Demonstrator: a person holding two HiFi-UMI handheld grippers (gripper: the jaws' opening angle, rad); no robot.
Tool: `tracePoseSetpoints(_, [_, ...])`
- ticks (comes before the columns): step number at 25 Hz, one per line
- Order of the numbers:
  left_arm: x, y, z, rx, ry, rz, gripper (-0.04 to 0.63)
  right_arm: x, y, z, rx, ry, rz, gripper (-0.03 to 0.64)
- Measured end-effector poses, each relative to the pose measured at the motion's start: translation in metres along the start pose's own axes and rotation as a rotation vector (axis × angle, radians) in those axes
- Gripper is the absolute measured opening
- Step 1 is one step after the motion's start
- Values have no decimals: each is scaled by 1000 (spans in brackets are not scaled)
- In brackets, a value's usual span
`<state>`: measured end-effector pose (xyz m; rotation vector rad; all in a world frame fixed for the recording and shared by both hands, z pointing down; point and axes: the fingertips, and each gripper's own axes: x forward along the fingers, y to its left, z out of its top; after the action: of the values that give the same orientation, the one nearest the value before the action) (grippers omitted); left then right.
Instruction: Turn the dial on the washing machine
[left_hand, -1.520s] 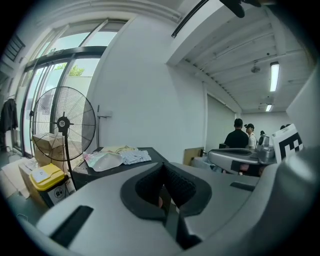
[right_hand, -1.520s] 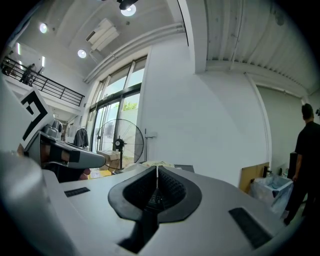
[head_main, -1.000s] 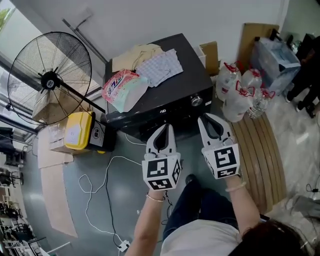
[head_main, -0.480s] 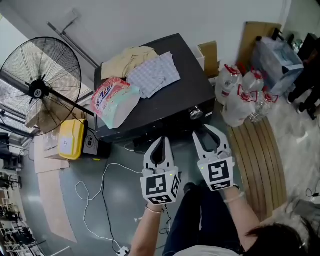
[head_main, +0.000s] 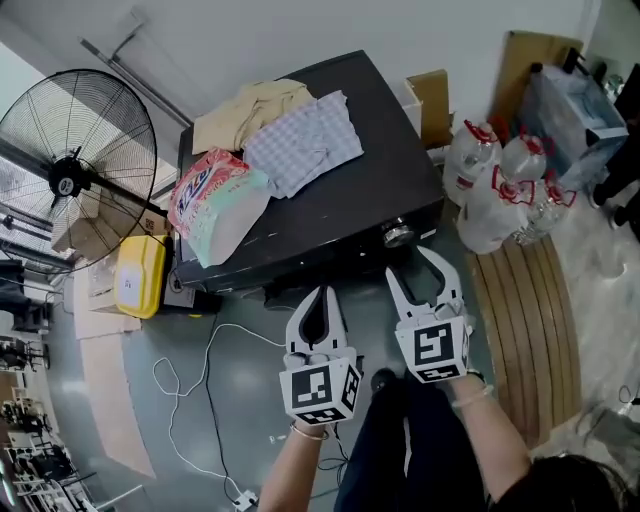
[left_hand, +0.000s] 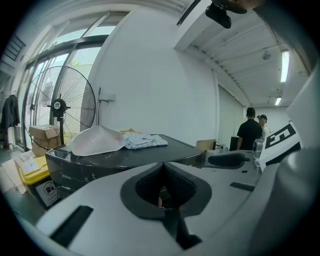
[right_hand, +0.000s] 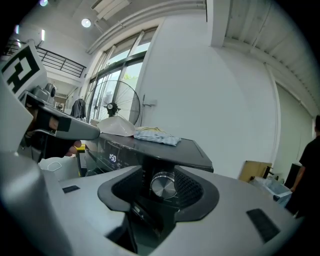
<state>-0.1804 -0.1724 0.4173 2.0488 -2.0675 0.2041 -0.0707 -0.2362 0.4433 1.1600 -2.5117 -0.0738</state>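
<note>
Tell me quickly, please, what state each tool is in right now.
Left tool: closed, holding nothing.
Right tool: open, its jaws have just been opening; the dial shows framed between them, not gripped.

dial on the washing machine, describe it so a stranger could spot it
Find the black washing machine with clothes and a pink bag on top. On its front control strip, at the corner nearest the water bottles, is the dial: a round brushed-silver knob, the only shiny metal on that dark panel.
</note>
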Motion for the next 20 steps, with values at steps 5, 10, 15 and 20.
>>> tracePoseSetpoints(5, [10,2,-15,-12,-4,35,17,18,-8,-19,-1,14,-11,246])
tracePoseSetpoints(10, [23,4,-30,-12,-3,61,17,34,-15,-34,-33,37,-20,270])
tracePoseSetpoints(15, [36,8,-43,-14,8,74,17,49,-17,-50,-58,58,-24,281])
tracePoseSetpoints(20, [46,11,-48,-14,13,74,17,60,-19,-56,-52,69,-37,281])
